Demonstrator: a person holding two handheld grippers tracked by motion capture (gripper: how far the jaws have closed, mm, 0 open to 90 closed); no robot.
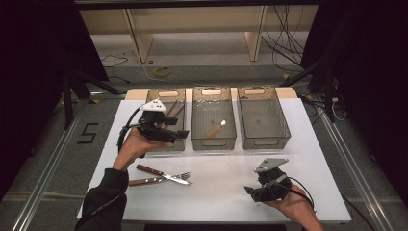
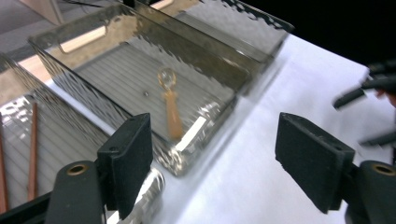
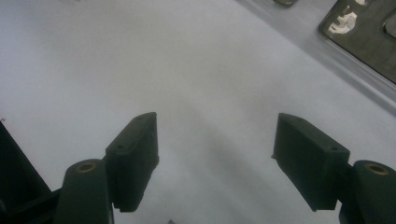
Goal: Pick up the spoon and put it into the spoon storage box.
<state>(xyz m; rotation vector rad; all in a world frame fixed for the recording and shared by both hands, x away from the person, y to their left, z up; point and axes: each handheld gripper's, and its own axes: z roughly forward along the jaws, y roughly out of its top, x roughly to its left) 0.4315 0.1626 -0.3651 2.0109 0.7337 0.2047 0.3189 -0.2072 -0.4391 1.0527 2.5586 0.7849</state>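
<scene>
**Left gripper empty over the left bin, cutlery waiting on the table**

The left bin [image 1: 166, 98] holds brown-handled pieces [image 2: 32, 149] lying along its floor, and it is the landmark here. The left gripper [image 1: 179, 135] hangs over that bin's near end, its jaws spread wide with nothing between them; in the left gripper view the pads frame bare white table and the near corner of the middle bin [image 2: 187, 158]. The left hand [image 1: 134, 147] grips the tool from below and behind, forearm and dark sleeve rising from the near edge of the table [image 1: 231, 192], the jaws pointing level toward the middle bin.

In the middle bin, just right of the left bin, lies a spoon with a wooden handle [image 1: 215, 129], [image 2: 170, 109].

Nearer the person than the left bin, a knife [image 1: 149, 170] and a fork [image 1: 163, 180] with brown handles lie on the white table, crossing each other at their metal ends.

The right bin [image 1: 262, 115] stands farthest from the left bin.

The right gripper [image 1: 251, 191] sits low by the table's near edge, well apart from the left bin. Its jaws stand wide and empty over plain table [image 3: 196, 84], cradled from beneath by the right hand [image 1: 293, 199].
</scene>
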